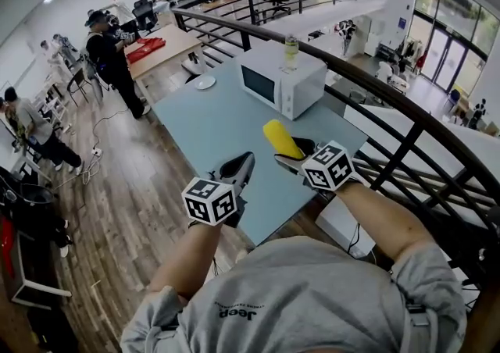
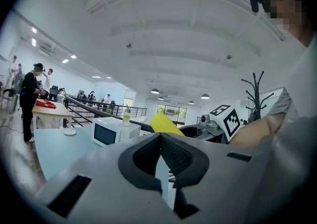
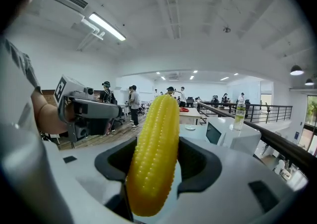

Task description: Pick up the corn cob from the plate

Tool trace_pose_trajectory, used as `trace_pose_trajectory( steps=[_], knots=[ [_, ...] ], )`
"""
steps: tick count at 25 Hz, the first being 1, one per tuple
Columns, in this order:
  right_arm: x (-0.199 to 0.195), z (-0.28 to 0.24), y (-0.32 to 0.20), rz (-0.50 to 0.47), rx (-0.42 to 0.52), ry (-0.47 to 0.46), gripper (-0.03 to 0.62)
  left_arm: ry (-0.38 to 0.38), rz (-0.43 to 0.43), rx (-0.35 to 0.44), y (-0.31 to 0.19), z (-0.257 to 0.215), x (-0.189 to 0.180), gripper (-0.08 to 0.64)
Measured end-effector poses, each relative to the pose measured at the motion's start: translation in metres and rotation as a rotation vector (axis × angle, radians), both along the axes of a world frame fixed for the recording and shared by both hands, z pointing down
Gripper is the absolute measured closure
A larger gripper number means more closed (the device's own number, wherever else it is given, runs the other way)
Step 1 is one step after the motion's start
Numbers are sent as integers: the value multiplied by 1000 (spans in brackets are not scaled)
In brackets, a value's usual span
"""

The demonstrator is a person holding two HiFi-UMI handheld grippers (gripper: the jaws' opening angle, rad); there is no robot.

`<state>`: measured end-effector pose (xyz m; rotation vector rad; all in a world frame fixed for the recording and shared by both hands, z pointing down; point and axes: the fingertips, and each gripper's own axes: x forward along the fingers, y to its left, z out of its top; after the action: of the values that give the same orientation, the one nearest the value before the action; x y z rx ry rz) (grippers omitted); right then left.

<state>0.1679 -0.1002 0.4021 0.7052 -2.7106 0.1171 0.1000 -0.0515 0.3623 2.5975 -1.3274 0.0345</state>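
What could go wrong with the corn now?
The right gripper holds the corn cob with much of it sticking out past the jaws, so it might tilt or slip out. It is close to the table's edge, so a dropped cob could roll off onto the floor.

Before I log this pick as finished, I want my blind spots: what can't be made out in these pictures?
Corn cob: lower end, right gripper view, hidden below the right gripper's own body.
Plate: head view, too small to tell whether anything lies on it.
Microwave: head view, its inside hidden by the dark door.
Bottle on the microwave: head view, label too small to read.
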Motion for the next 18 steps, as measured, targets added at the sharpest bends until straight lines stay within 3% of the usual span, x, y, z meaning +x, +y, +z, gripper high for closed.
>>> trace_pose_trajectory(
  steps=[6,11,18],
  knots=[
    [-16,7,21,-25,19,6,327,8,73,-16,6,13,-11,543],
    [-26,16,34,18,12,-26,325,34,121,-54,13,28,-40,543],
    [-39,26,33,82,-42,-86,325,56,119,-116,6,50,-89,543]
  ],
)
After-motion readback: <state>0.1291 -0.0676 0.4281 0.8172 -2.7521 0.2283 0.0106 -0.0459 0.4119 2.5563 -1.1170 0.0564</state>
